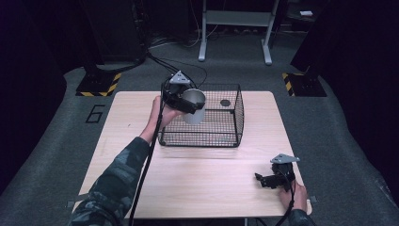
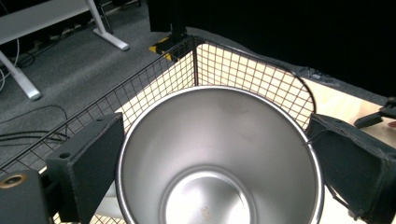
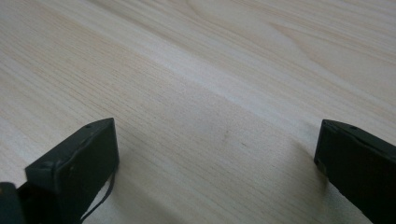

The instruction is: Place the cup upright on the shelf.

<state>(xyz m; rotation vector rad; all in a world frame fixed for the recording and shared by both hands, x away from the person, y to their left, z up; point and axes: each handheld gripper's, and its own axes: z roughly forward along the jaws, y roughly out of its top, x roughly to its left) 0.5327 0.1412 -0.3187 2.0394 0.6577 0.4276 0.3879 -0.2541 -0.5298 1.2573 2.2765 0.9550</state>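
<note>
On pale wood table [image 1: 197, 174]: wire basket [image 1: 221, 132]; grey carpet [image 1: 61, 117] around.

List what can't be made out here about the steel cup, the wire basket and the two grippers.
- Shiny steel cup: its base rim is cut off by the left gripper view's bottom edge.
- Small dark round thing in the black wire basket: too small in the high view to identify.
- Right gripper: its jaws look tiny in the high view.

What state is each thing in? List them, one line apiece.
Steel cup: empty, mouth open, held over the basket.
Wire basket: upright on the table, open-topped, a small dark disc inside.
Left gripper: shut on the cup.
Right gripper: open, empty, low over the table.
</note>
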